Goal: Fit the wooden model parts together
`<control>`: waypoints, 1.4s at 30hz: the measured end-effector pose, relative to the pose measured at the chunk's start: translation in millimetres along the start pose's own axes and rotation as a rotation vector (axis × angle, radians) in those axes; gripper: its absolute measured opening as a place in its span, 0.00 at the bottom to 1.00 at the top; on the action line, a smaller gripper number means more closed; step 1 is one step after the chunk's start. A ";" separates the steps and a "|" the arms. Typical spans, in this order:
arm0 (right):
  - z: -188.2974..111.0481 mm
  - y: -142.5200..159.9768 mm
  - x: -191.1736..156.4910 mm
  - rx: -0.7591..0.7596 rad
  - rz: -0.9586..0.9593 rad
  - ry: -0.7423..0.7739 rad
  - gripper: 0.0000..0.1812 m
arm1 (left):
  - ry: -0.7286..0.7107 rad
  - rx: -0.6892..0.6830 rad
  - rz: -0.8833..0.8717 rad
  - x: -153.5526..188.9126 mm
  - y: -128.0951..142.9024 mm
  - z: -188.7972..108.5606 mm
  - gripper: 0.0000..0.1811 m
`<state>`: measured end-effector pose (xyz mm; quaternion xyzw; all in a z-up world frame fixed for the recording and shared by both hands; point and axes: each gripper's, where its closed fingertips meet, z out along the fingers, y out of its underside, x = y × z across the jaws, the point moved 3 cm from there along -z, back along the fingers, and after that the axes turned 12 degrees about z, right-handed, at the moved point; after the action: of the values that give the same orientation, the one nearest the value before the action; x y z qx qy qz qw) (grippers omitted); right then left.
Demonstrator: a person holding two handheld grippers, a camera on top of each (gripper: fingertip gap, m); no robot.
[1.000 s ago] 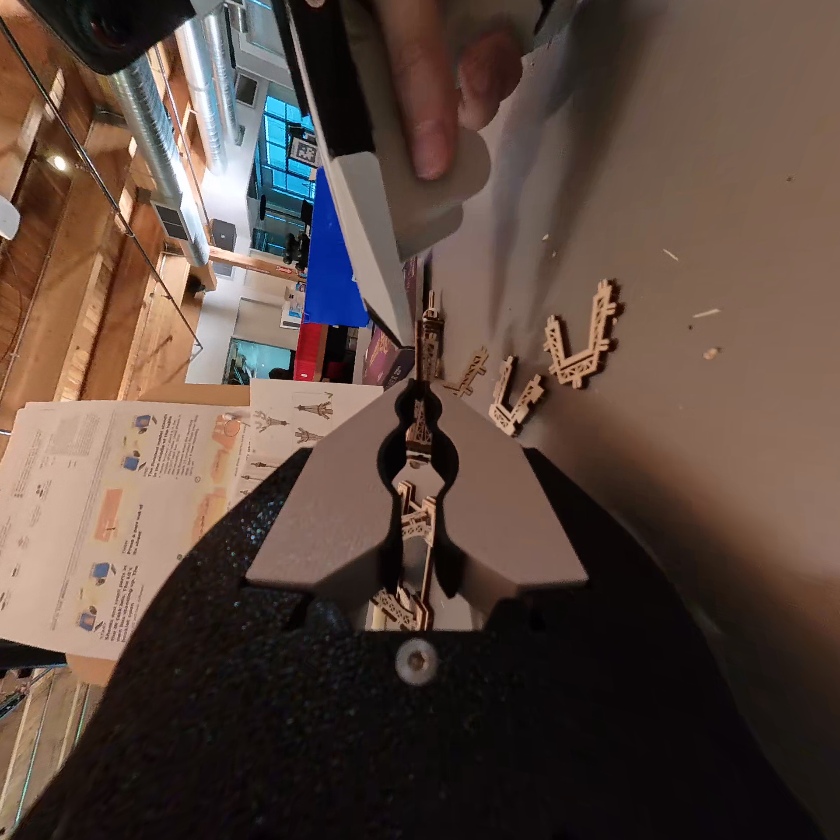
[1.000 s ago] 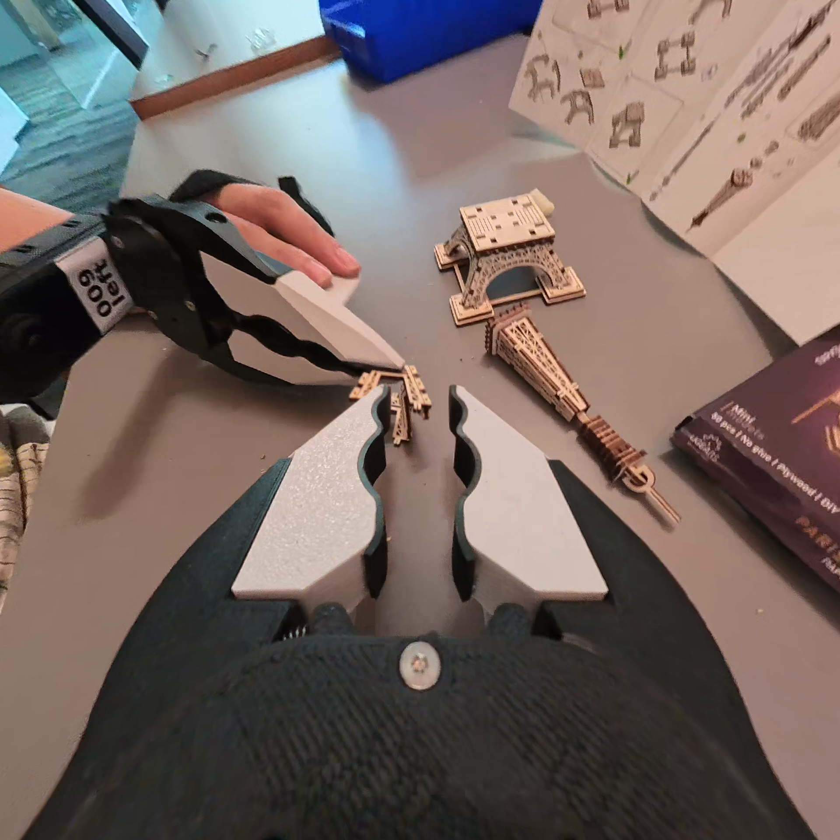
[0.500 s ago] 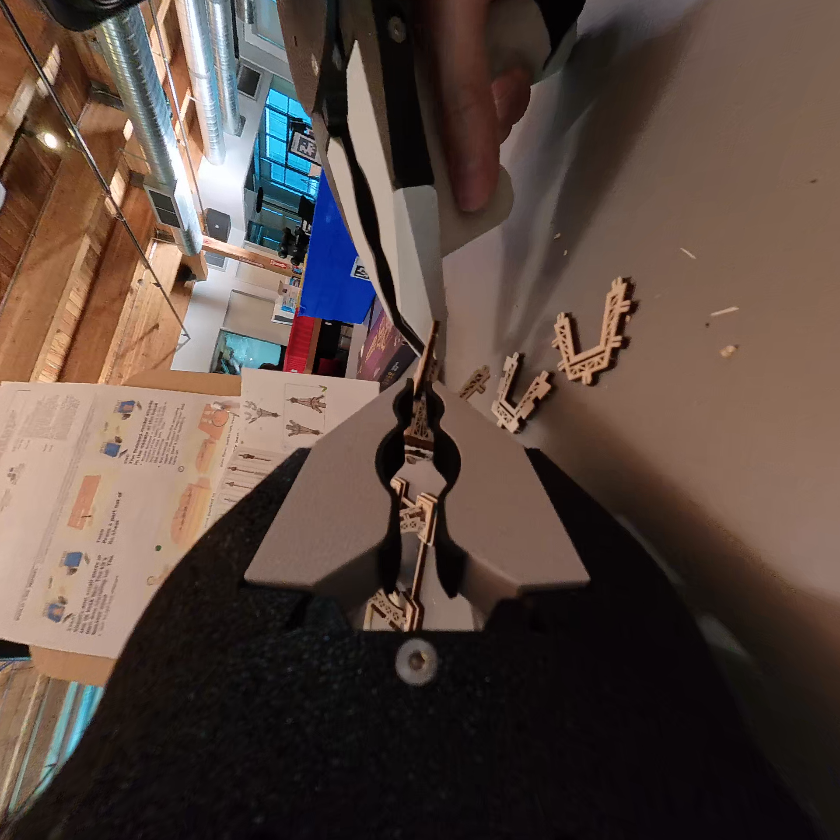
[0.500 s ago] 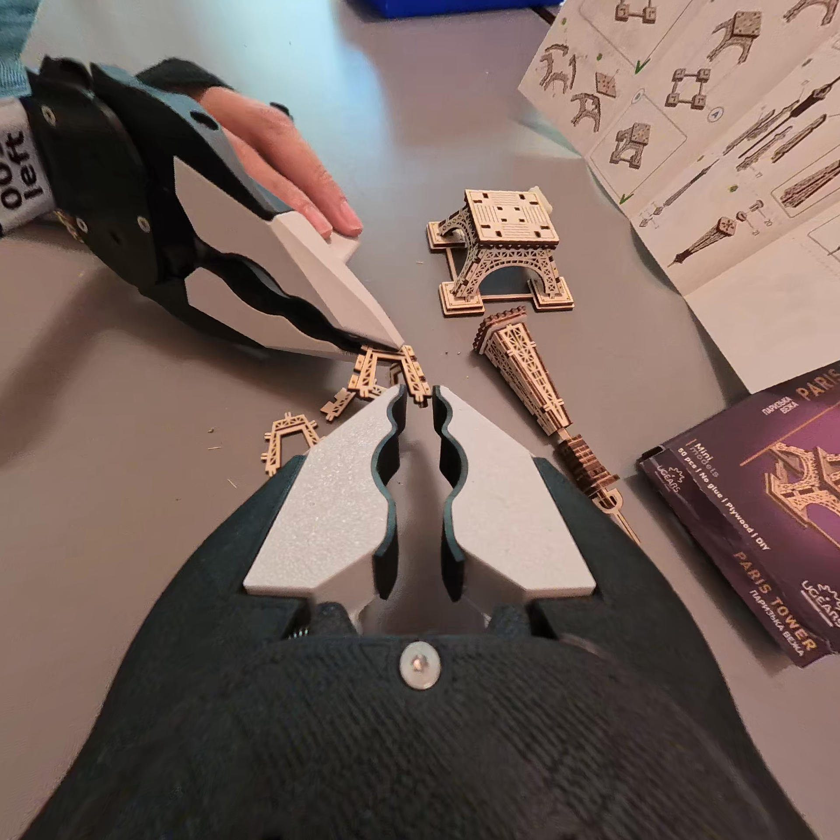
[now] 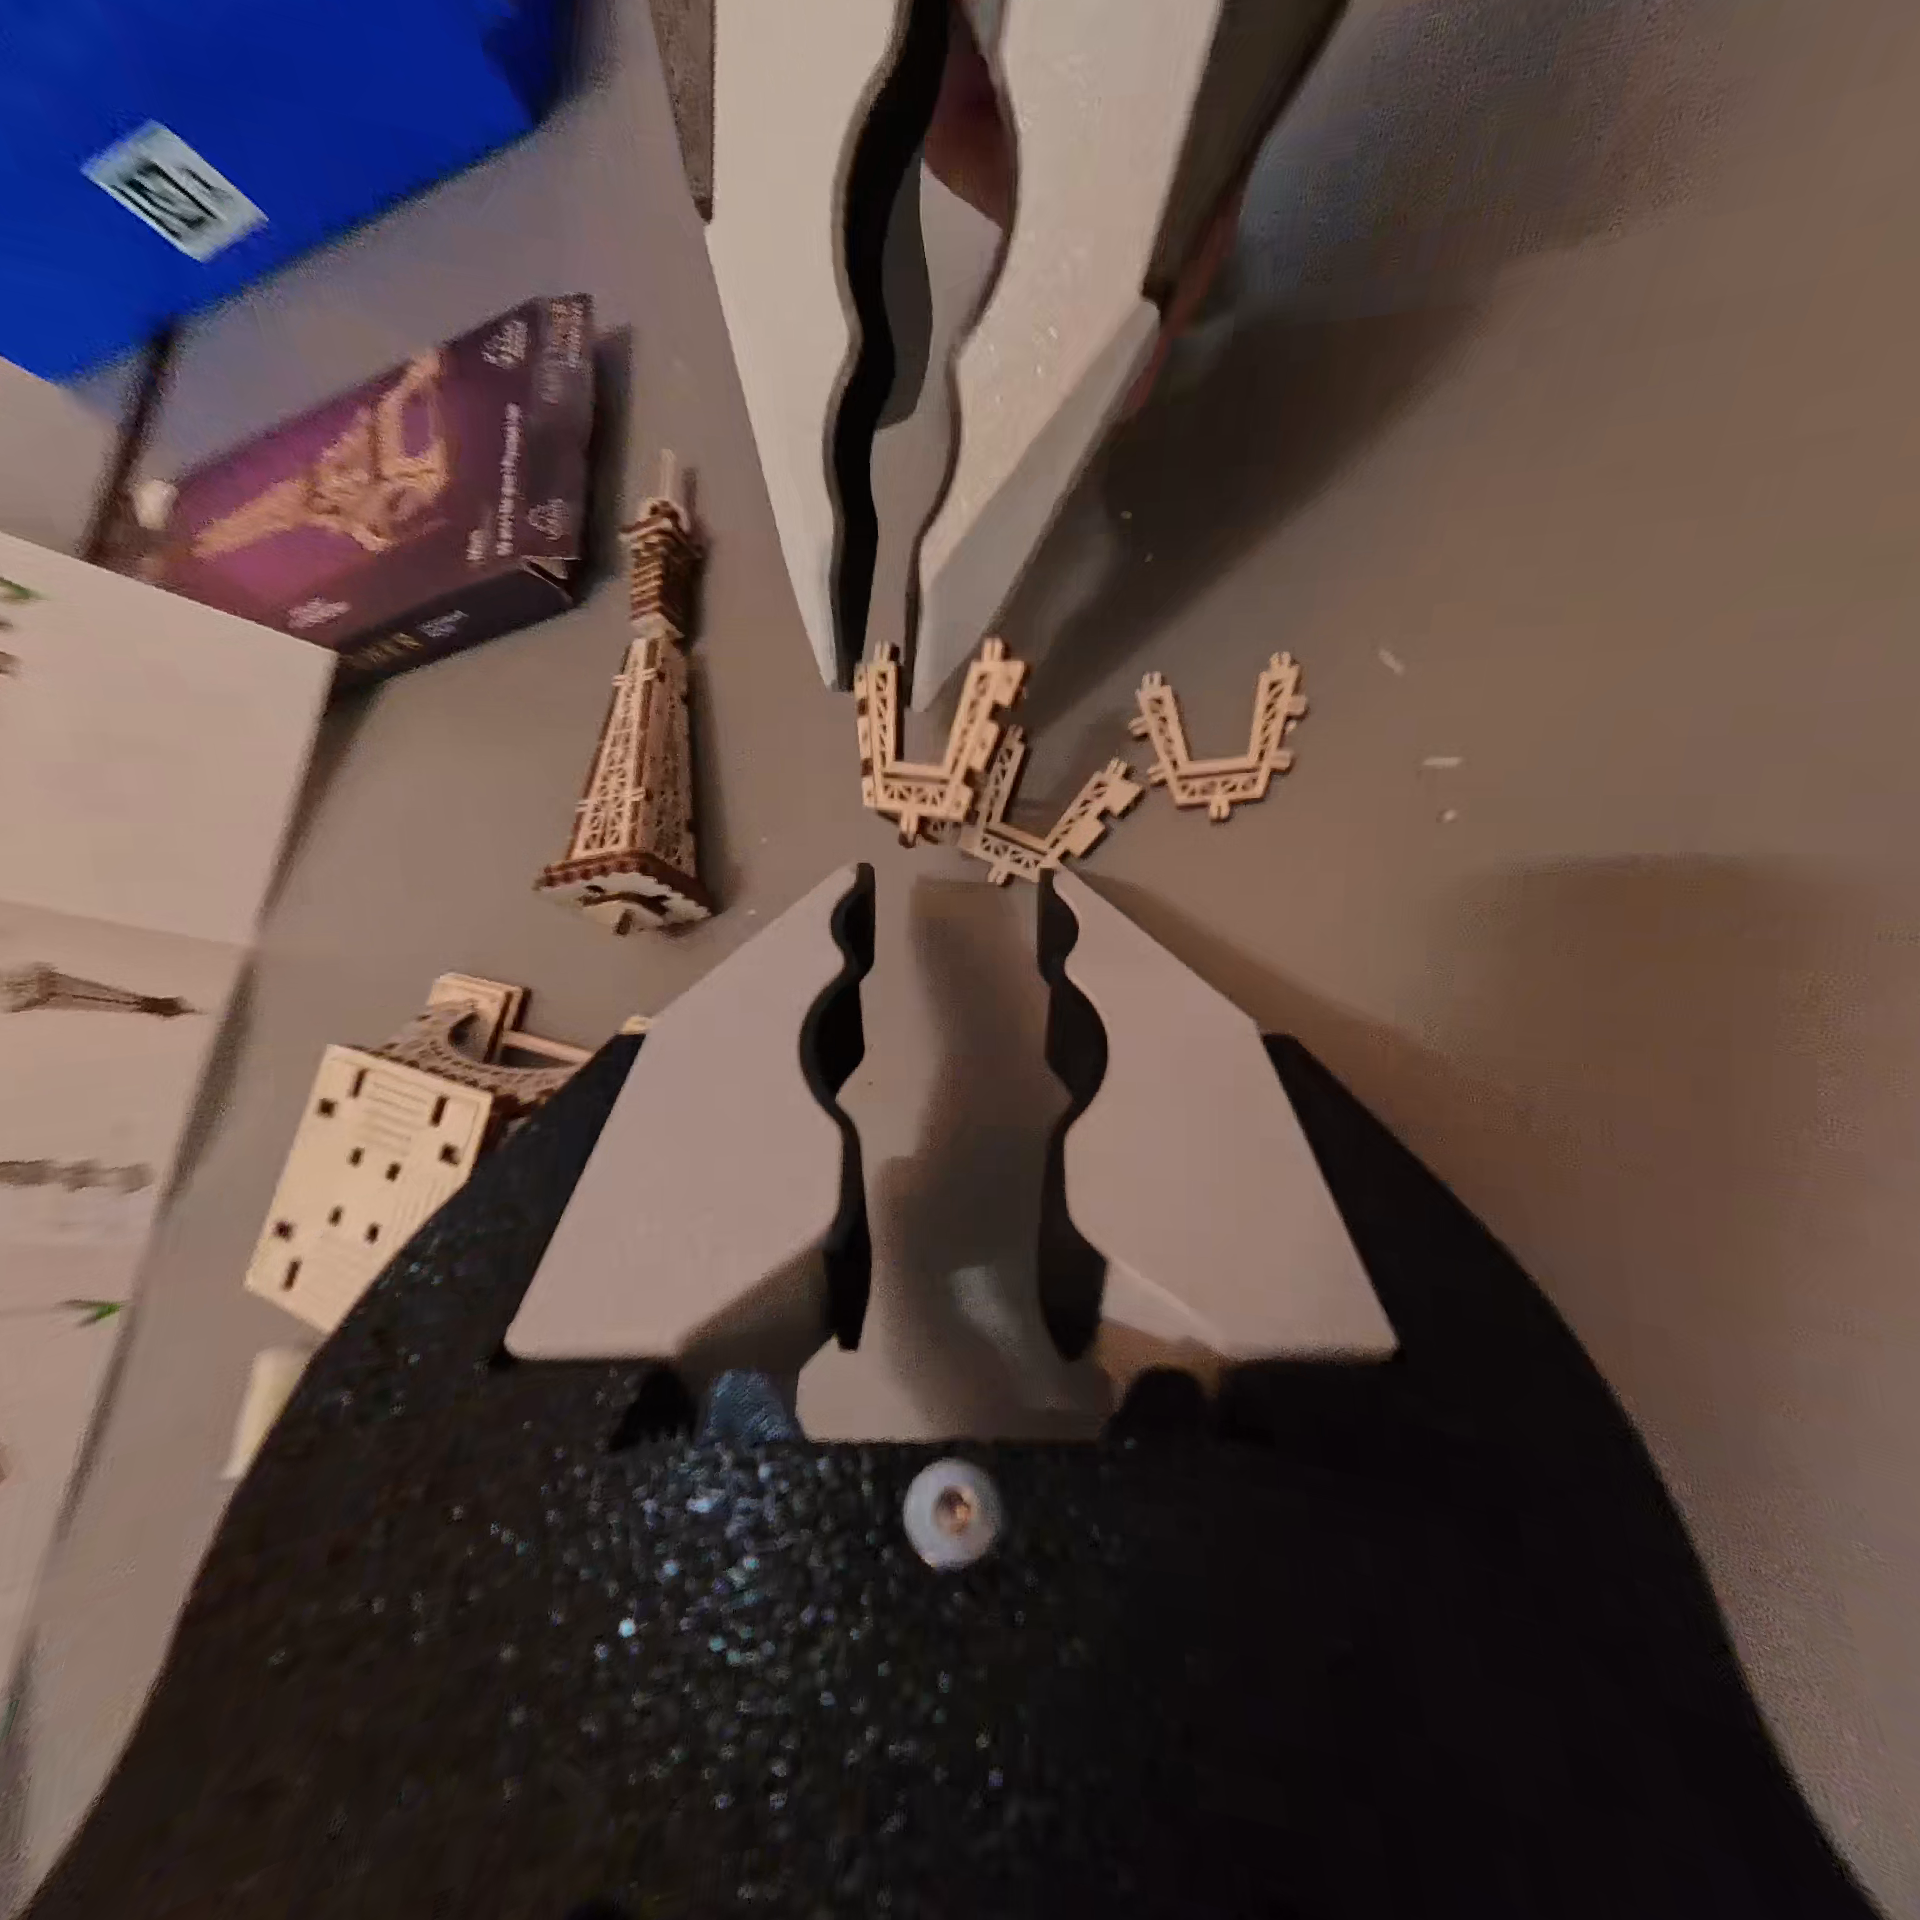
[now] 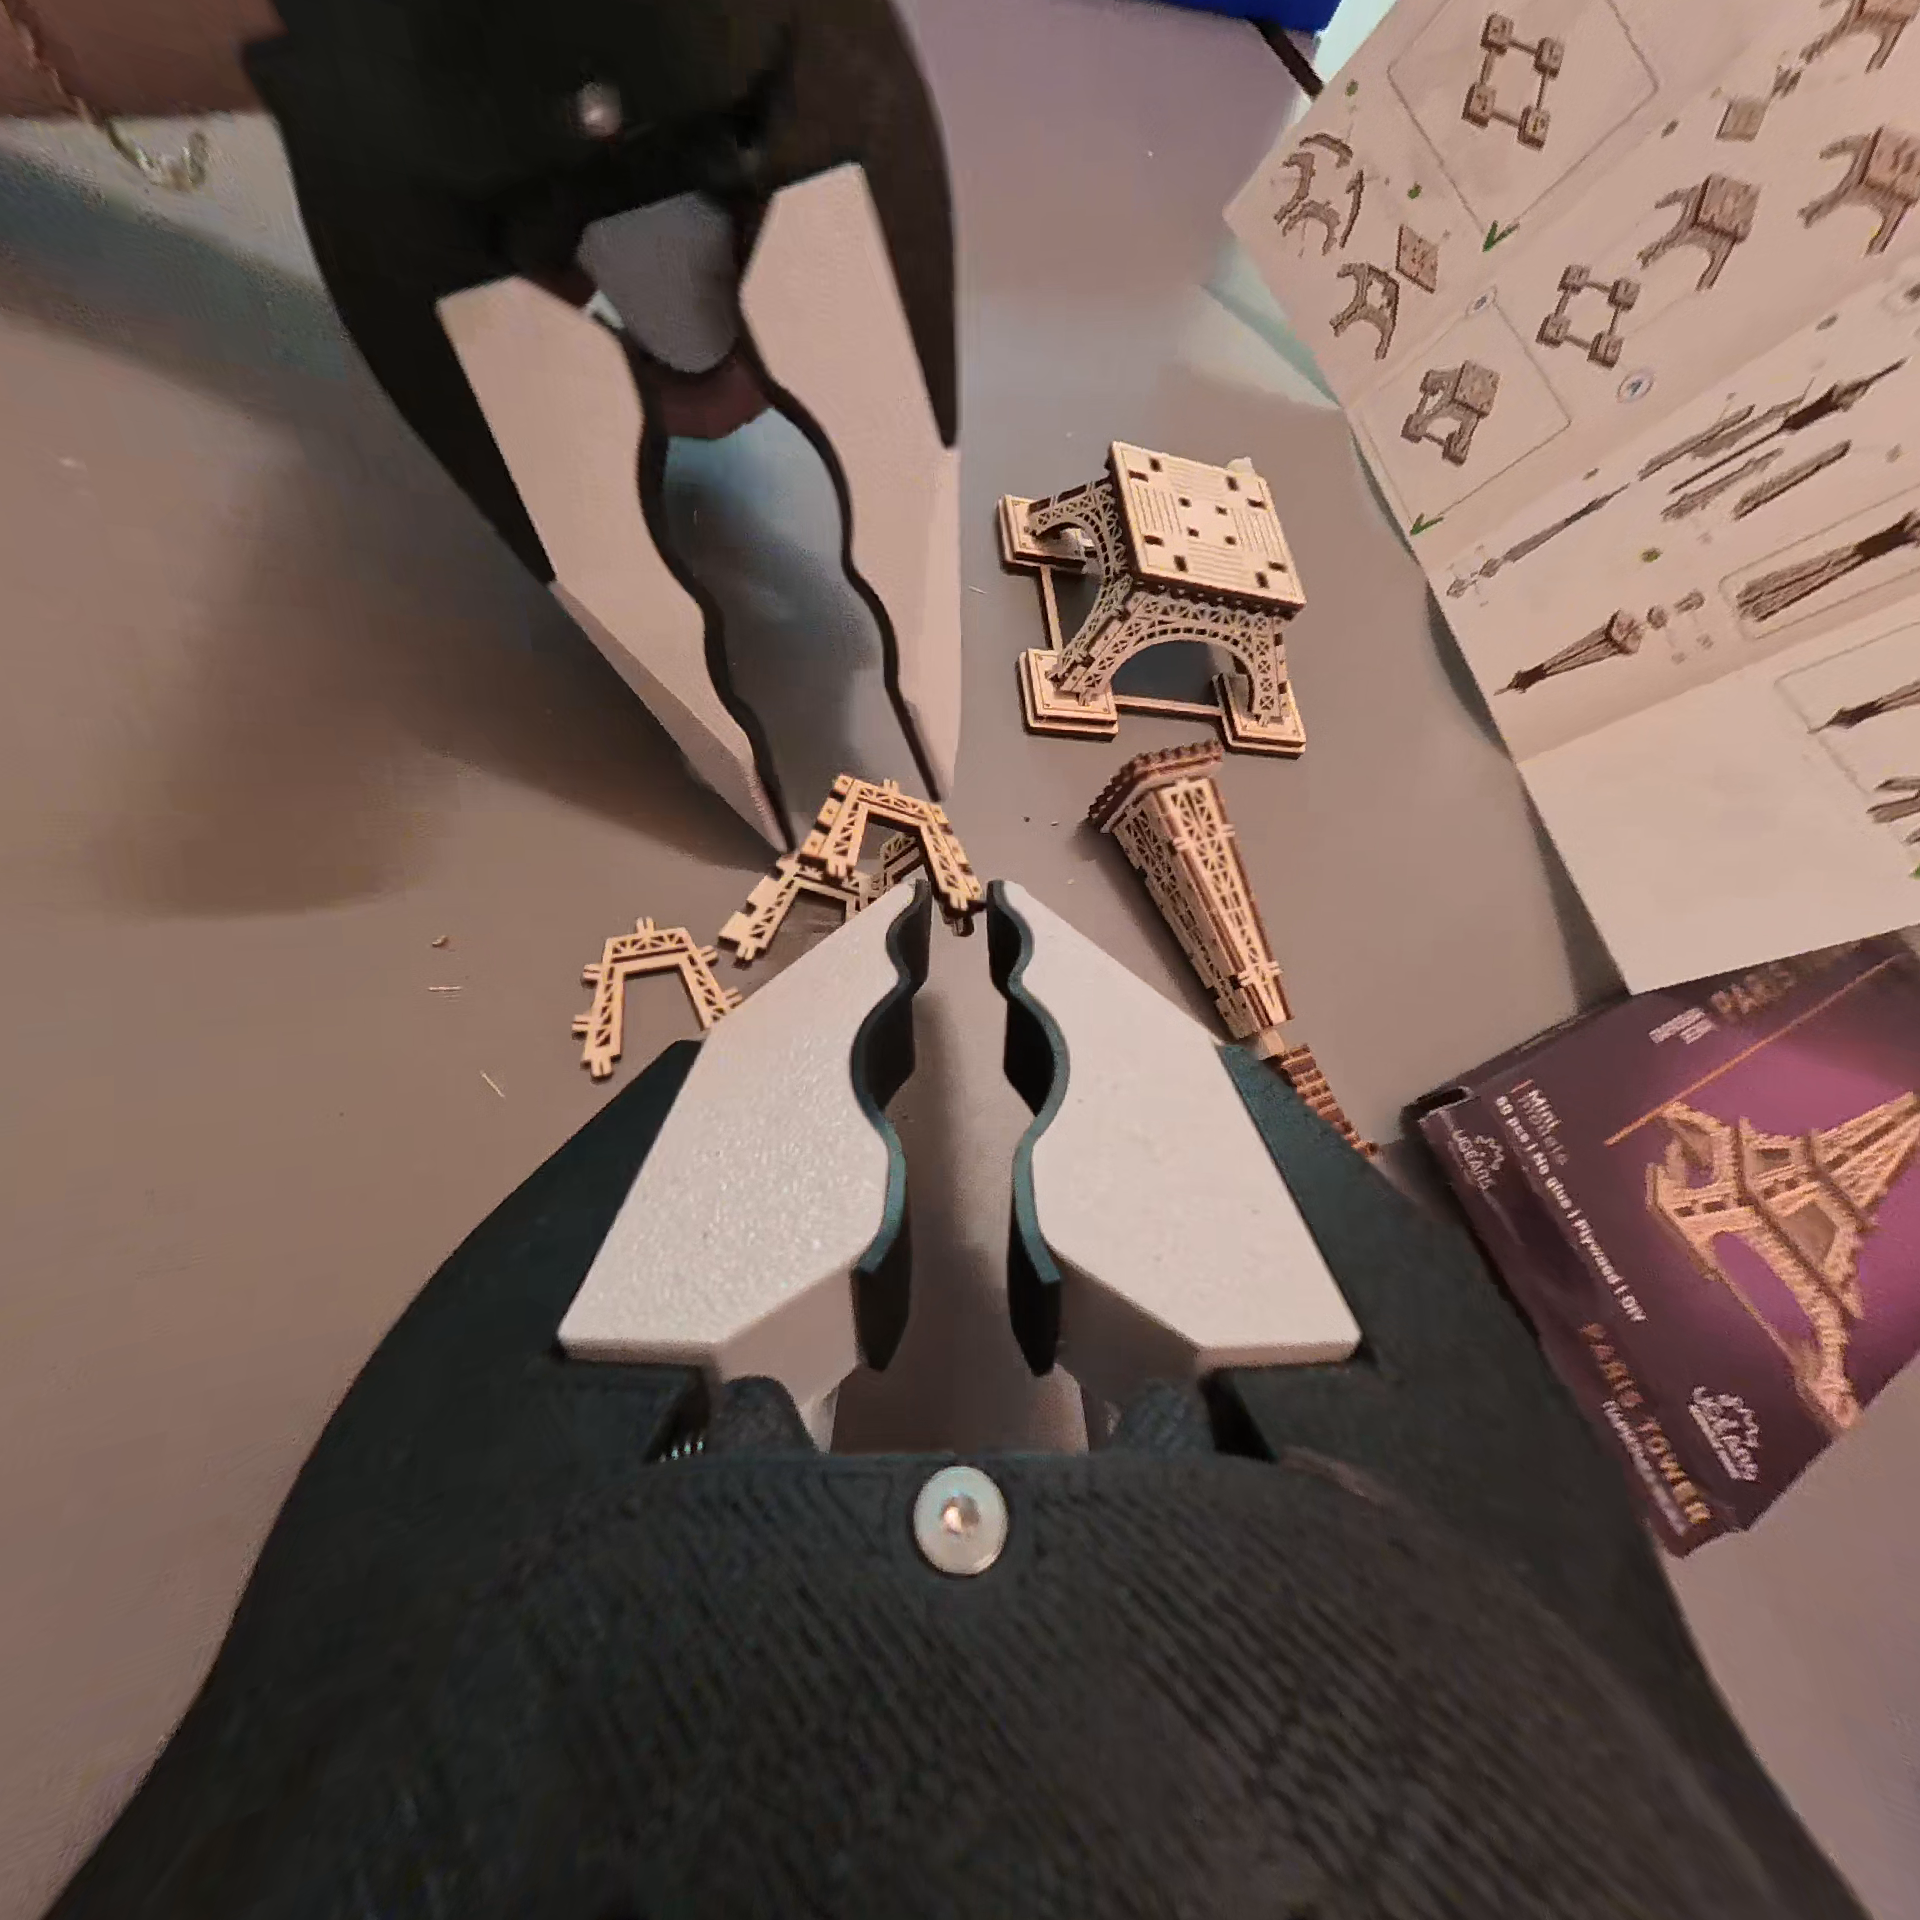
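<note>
My right gripper [image 6: 956, 896] is shut on one leg of a flat wooden arch piece [image 6: 883, 816] and holds it tilted just above the grey table [image 6: 260, 675]. In the left wrist view the same piece [image 5: 914, 774] hangs from the right gripper's tips [image 5: 883, 686]. My left gripper [image 5: 954, 883] is open and empty, just short of that piece; in the right wrist view the left gripper [image 6: 857, 805] stands with its tips apart behind the arch. Two more arch pieces [image 5: 1049, 826] [image 5: 1221, 748] lie flat beside it.
A wooden spire section [image 6: 1195, 894] lies on its side and the tower base [image 6: 1164, 592] stands behind it. A purple box [image 6: 1714, 1247] and an instruction sheet [image 6: 1662, 364] lie to the right. A blue bin [image 5: 208, 156] stands beyond. Only a small space, under 4 cm, lies between the two pairs of fingers.
My left gripper has opened, let go of the arch piece and swung round to look down at the table. My right gripper closed on the piece's leg and keeps it.
</note>
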<state>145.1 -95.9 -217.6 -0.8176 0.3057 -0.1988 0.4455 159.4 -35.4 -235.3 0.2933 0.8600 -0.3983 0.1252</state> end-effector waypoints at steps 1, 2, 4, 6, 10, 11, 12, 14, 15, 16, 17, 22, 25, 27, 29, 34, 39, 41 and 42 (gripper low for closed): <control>0.2 -0.7 -1.0 -0.005 -0.018 0.006 0.05 | 0.025 0.014 -0.041 -2.9 -3.0 -0.2 0.16; 0.4 -0.9 -1.0 -0.013 -0.029 0.016 0.05 | 0.025 0.028 -0.079 -8.0 -5.6 -0.3 0.15; 0.4 -1.3 -1.5 -0.021 -0.054 0.027 0.05 | 0.087 0.038 -0.160 -10.8 -7.7 -0.1 0.15; 0.3 -1.0 -0.1 -0.030 -0.075 0.042 0.05 | 0.136 0.028 -0.209 -11.9 -5.2 0.3 0.13; -0.8 -2.4 -2.8 -0.020 -0.146 0.041 0.04 | 0.229 -0.009 -0.189 -8.1 10.3 -6.9 0.09; -0.8 -2.8 -5.4 -0.014 -0.171 0.028 0.04 | 0.218 -0.005 -0.188 -11.6 13.6 -8.7 0.08; -0.3 -2.6 -6.0 -0.014 -0.186 0.028 0.04 | 0.194 0.019 -0.192 -16.8 13.8 -9.3 0.07; 1.4 -3.1 -6.0 -0.014 -0.201 0.036 0.04 | 0.198 0.119 -0.208 -20.7 5.1 -9.1 0.05; 1.8 -3.4 -7.6 -0.013 -0.204 0.026 0.04 | 0.226 0.154 -0.209 -18.6 1.4 -8.3 0.05; 2.1 -3.6 -7.3 -0.013 -0.203 0.030 0.04 | 0.238 0.163 -0.206 -17.8 1.0 -6.3 0.04; 2.2 -3.7 -7.6 -0.010 -0.206 0.032 0.04 | 0.235 0.162 -0.199 -18.4 2.1 -3.8 0.05; 0.4 -2.0 -3.7 -0.008 -0.221 0.057 0.04 | 0.333 0.148 -0.187 -8.5 7.6 3.1 0.07; -2.5 0.4 -1.8 -0.010 -0.198 0.048 0.04 | 0.349 0.116 -0.131 -6.1 10.7 4.8 0.10; -4.6 1.7 -0.8 -0.013 -0.180 0.045 0.04 | 0.342 0.084 -0.111 -8.2 9.9 3.9 0.15; -5.8 3.1 0.2 -0.014 -0.176 0.047 0.04 | 0.334 0.109 -0.090 -10.4 0.1 -0.5 0.17; -8.0 0.2 -2.4 0.000 -0.197 0.050 0.04 | 0.338 0.166 -0.059 -14.0 -20.4 -4.7 0.18; -5.6 1.8 -4.8 -0.010 -0.216 0.060 0.04 | 0.399 0.226 -0.128 -25.1 -30.5 -13.2 0.10; -4.9 1.5 -5.3 -0.002 -0.215 0.062 0.04 | 0.370 0.202 -0.142 -32.9 -30.0 -9.6 0.07; -4.4 1.2 -5.5 0.001 -0.215 0.063 0.04 | 0.366 0.176 -0.138 -34.0 -29.2 -6.7 0.06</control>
<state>138.0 -95.3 -216.6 -0.8390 0.2298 -0.2711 0.4120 168.9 -59.0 -197.7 0.3110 0.8483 -0.4197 -0.0864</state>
